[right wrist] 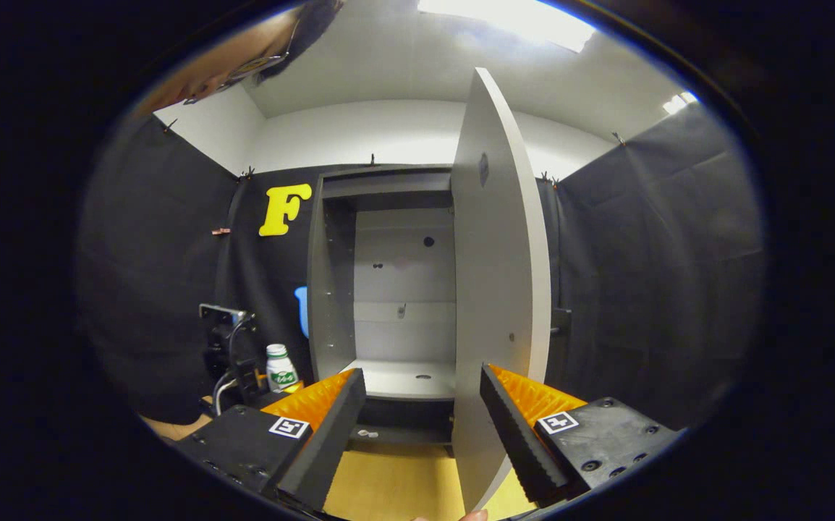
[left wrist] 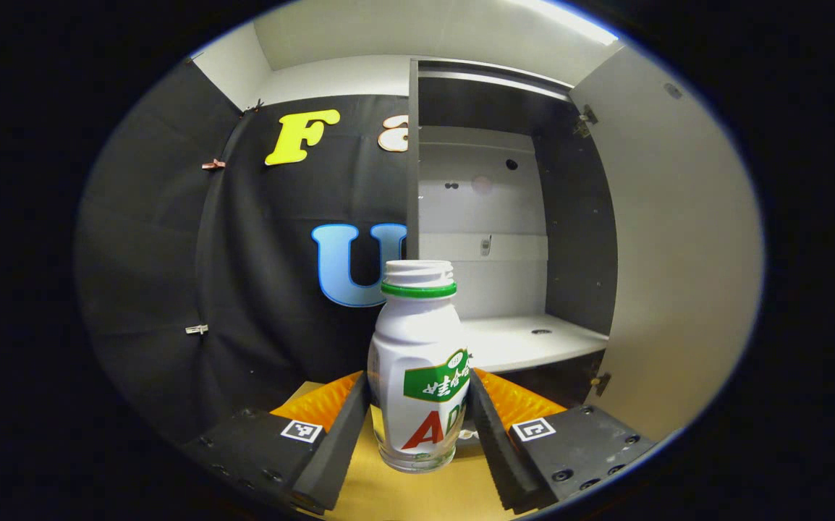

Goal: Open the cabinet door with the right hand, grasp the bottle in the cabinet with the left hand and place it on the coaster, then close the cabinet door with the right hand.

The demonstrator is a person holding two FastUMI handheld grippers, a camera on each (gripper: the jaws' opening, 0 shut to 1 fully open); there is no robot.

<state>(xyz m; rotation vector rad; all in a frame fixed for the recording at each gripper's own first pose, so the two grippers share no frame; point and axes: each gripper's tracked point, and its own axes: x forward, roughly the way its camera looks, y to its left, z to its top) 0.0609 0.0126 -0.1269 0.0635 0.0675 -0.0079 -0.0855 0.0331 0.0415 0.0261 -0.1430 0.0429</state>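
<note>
A white bottle (left wrist: 417,362) with a green neck ring and green label stands upright between the fingers of my left gripper (left wrist: 417,405), over the yellow-brown tabletop (left wrist: 417,499). Both fingers press its sides. In the right gripper view the same bottle (right wrist: 281,367) is small at the left, beside the left gripper (right wrist: 240,380). The grey cabinet (right wrist: 403,289) stands open, its shelf (right wrist: 407,378) bare. My right gripper (right wrist: 421,427) is open, and the free edge of the open door (right wrist: 497,289) stands between its fingers, close to the right one. I cannot make out a coaster.
Black cloth walls close in the booth on the left and right. The open door (left wrist: 678,239) swings out on the cabinet's right side. A small pale scrap (right wrist: 367,434) lies on the tabletop (right wrist: 403,485) below the cabinet. A fingertip (right wrist: 472,515) peeks in at the bottom edge.
</note>
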